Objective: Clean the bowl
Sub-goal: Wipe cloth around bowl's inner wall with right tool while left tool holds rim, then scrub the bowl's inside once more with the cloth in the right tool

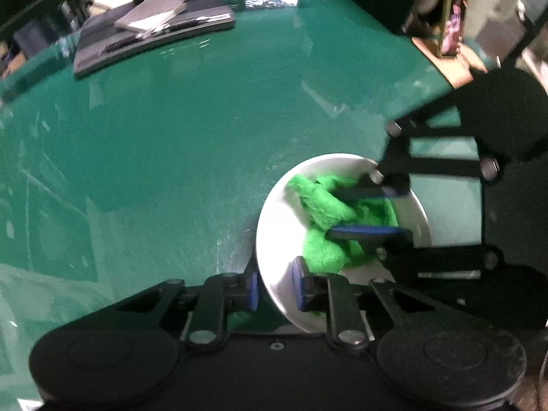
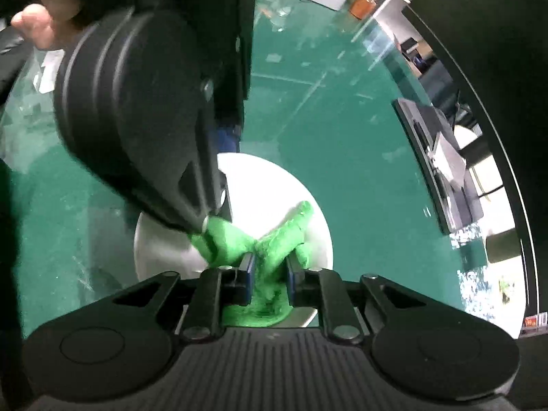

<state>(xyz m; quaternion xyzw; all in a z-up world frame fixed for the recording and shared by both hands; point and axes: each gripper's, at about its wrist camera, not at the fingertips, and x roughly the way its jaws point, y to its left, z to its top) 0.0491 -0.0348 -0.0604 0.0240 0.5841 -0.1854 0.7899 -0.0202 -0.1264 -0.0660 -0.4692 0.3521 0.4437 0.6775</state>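
From my left wrist camera, my left tool (image 1: pixel 276 289) has its pads clamped narrow on the near rim of the white bowl (image 1: pixel 274 239), one pad outside the wall and one inside, so the bowl is pinned where it sits on the green worktop (image 1: pixel 171 144). The bowl lies right at my fingertips, low and right of centre in this view. Inside it is a crumpled bright green cloth (image 1: pixel 325 226). My right tool (image 1: pixel 363 210) comes in from the right edge, its two fingers reaching over the far rim and closed on the cloth. At the far left of the worktop lies a dark closed laptop (image 1: pixel 154 30) with a grey notebook on top, well apart from the bowl.

From my right wrist camera, my right tool (image 2: pixel 270 277) is narrow, gripping a bunched fold of the green cloth (image 2: pixel 267 257) between its blue pads; more cloth spreads below and to the left. The bowl (image 2: pixel 308 205) sits directly ahead and under the fingertips, its open face up. The left tool (image 2: pixel 137 109) looms large on the left, reaching down onto the bowl's left rim, with a hand (image 2: pixel 44 17) at the top left corner.

I judge that the wipe turns on this: the cloth sits mid-bowl, the unwiped white wall lies further ahead of the right tool, and the left tool stands on the opposite rim as anchor. The right hand is the one to sweep.
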